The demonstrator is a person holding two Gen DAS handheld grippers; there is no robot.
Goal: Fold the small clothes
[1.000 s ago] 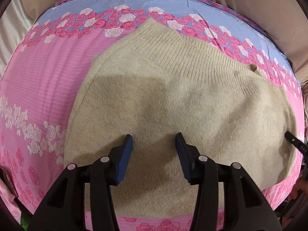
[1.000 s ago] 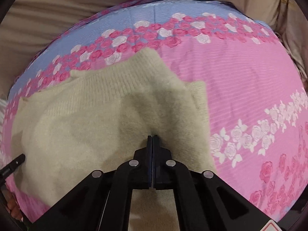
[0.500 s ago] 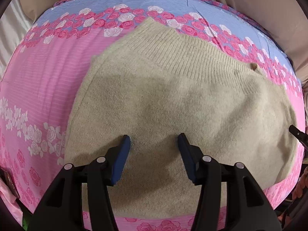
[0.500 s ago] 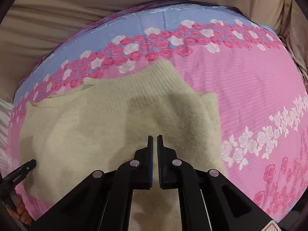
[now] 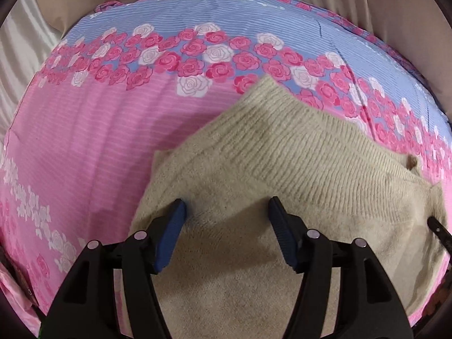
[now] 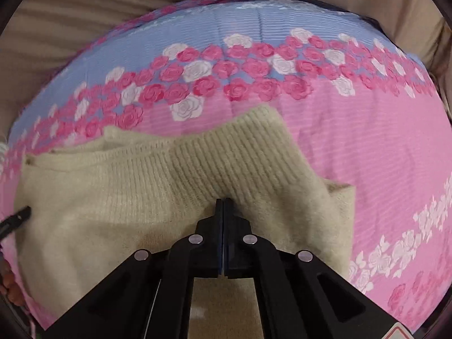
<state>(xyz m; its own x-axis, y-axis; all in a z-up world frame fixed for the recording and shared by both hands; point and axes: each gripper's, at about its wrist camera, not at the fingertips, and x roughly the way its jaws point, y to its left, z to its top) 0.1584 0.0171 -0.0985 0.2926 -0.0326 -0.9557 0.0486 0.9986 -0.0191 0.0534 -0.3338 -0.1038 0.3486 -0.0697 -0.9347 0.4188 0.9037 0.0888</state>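
A beige knit sweater (image 5: 310,155) lies folded on a pink and blue rose-print sheet (image 5: 84,141), its ribbed band toward the far side. My left gripper (image 5: 226,202) hovers over the sweater's left part, close to its left edge. Its blue-padded jaws are opening, and only flat knit lies below the gap, not pinched. In the right wrist view the sweater (image 6: 141,197) fills the lower left. My right gripper (image 6: 223,201) is shut with nothing visibly held, its tip over the ribbed band near the sweater's right end.
The sheet (image 6: 367,147) lies bare to the right of the sweater and beyond it. Beige bedding (image 6: 70,22) surrounds the far edge. The other gripper's black tip shows at each view's side edge (image 5: 436,227) (image 6: 17,216). A hand shows at the lower left (image 6: 10,285).
The left gripper slid toward the sweater's left edge and its jaws spread wider. The right gripper moved toward the ribbed band, parted slightly, then shut again.
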